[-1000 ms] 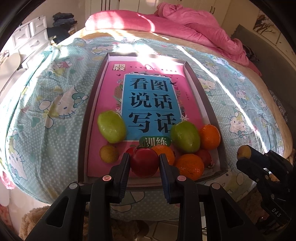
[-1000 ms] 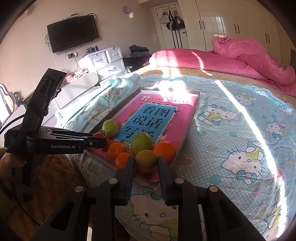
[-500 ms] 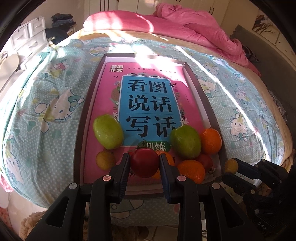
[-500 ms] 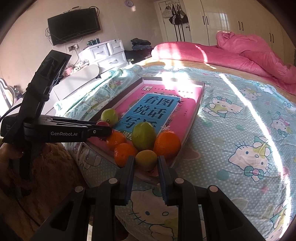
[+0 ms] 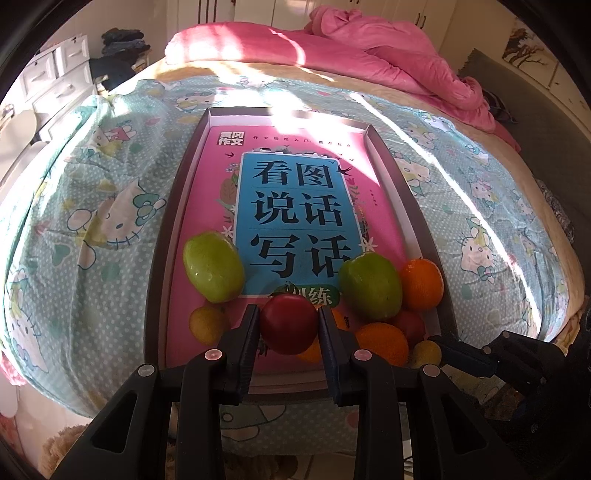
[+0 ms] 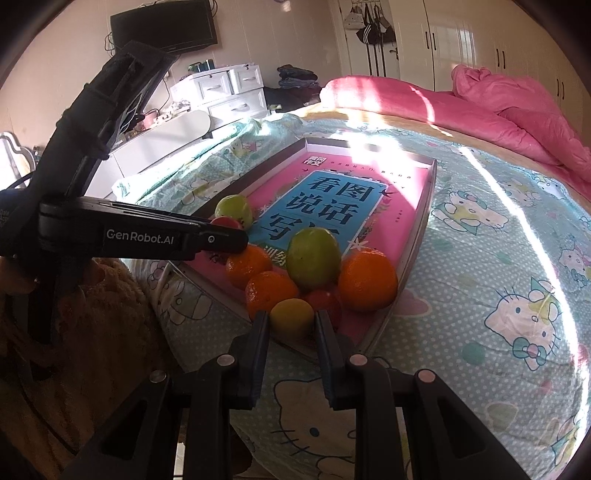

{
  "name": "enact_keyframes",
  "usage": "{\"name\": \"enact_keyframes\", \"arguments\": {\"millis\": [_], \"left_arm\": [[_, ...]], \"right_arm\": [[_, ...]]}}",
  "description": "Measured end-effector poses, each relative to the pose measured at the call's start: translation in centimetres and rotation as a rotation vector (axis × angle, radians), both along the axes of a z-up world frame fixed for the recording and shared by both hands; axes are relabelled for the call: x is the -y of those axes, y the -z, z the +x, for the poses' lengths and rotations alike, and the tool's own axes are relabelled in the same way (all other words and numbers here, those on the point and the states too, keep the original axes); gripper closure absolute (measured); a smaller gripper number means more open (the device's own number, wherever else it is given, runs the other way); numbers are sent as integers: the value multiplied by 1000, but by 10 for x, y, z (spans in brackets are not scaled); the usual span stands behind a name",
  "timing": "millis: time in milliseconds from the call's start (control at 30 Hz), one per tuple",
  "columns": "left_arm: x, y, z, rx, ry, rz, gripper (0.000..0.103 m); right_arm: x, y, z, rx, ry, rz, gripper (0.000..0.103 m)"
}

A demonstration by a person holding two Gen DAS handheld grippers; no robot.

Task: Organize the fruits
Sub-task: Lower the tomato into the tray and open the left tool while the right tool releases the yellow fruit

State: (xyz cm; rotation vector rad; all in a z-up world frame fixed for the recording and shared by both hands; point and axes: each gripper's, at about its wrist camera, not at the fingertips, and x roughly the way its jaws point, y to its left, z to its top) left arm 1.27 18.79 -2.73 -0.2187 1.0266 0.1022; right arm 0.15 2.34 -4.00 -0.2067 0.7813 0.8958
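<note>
A dark-rimmed tray [image 5: 173, 206] lined with a pink and blue book cover lies on the bed. My left gripper [image 5: 289, 328] is shut on a red apple [image 5: 289, 323] over the tray's near end. My right gripper [image 6: 291, 325] is shut on a small yellow fruit [image 6: 291, 318], low over the tray's near corner; the same small yellow fruit [image 5: 426, 352] shows in the left wrist view. In the tray lie two green apples [image 5: 212, 266] [image 5: 370, 286], oranges [image 5: 421, 283] [image 5: 382, 341], a small yellow fruit [image 5: 207, 323] and a red fruit [image 5: 410, 325].
The bed wears a light blue cartoon-cat sheet [image 5: 92, 206] with a pink quilt [image 5: 369, 55] at its far end. White drawers [image 6: 229, 92] and a wall television [image 6: 166, 24] stand to the left. A hand [image 6: 14, 280] grips the left tool's handle.
My right gripper has carried the small yellow fruit down and in, from beside the tray to its near corner. The left gripper with the red apple has stayed put.
</note>
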Motion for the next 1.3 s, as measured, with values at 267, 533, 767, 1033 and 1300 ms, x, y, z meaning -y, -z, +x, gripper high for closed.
{"name": "enact_keyframes", "arguments": {"millis": [267, 533, 767, 1033, 1300], "left_arm": [[0, 0, 0, -1, 0, 0, 71], [0, 0, 1, -1, 0, 0, 71], [0, 0, 0, -1, 1, 0, 71], [0, 0, 0, -1, 1, 0, 70], [0, 0, 1, -1, 1, -1, 70]], "right_arm": [[-2, 1, 2, 13, 0, 5, 77], [5, 2, 9, -3, 33, 9, 77], [9, 2, 9, -21, 38, 21, 77], [10, 1, 9, -28, 39, 23, 77], [10, 0, 7, -33, 35, 22, 74]]}}
